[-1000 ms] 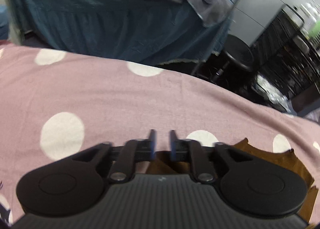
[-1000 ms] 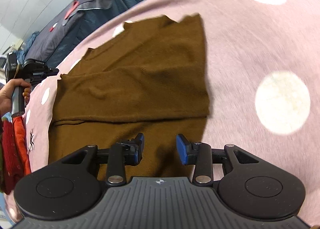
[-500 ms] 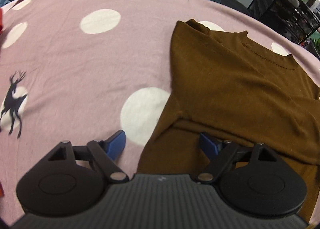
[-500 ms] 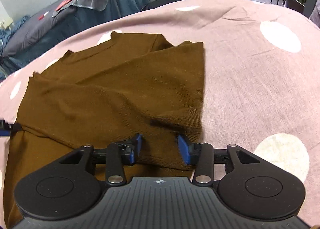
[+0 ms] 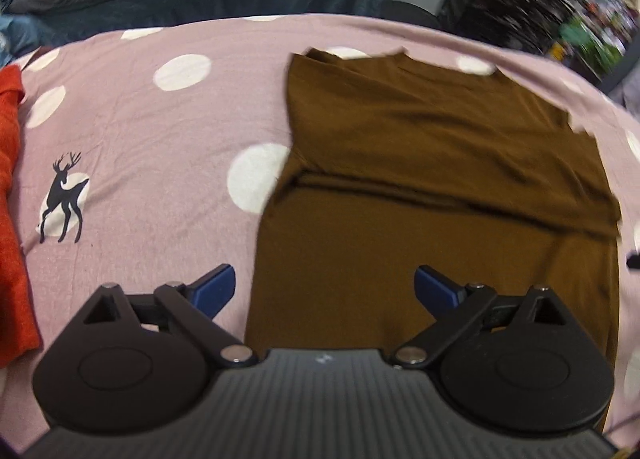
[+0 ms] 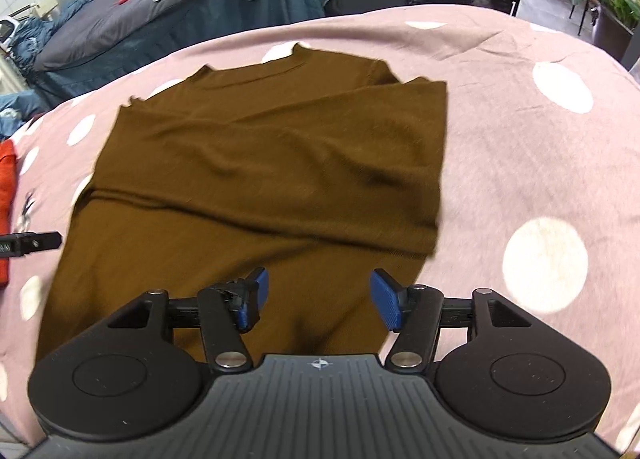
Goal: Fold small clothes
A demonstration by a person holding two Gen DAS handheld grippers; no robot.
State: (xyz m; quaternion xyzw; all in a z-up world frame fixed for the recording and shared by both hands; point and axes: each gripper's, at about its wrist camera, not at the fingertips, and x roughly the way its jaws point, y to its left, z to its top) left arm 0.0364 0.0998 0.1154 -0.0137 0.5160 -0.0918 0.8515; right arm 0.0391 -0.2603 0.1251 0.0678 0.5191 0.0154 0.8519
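The brown shirt (image 5: 432,187) lay flat below both grippers. The left gripper (image 5: 324,291) and right gripper (image 6: 318,299) were opening, clamping nothing. Bare pink dotted sheet (image 6: 520,131) flanked it.

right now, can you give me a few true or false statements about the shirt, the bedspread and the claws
1. The brown shirt lies on a pink bedspread with white dots. True.
2. The left claw is clamped shut on the shirt. False: its jaws are opening, nothing pinched.
3. The shirt's upper part is folded over, leaving a crease across it. True.
4. An orange-red garment lies on top of the shirt. False: it lies apart, at the bedspread's left edge.
5. The right claw holds a sleeve. False: its jaws are opening above the shirt.
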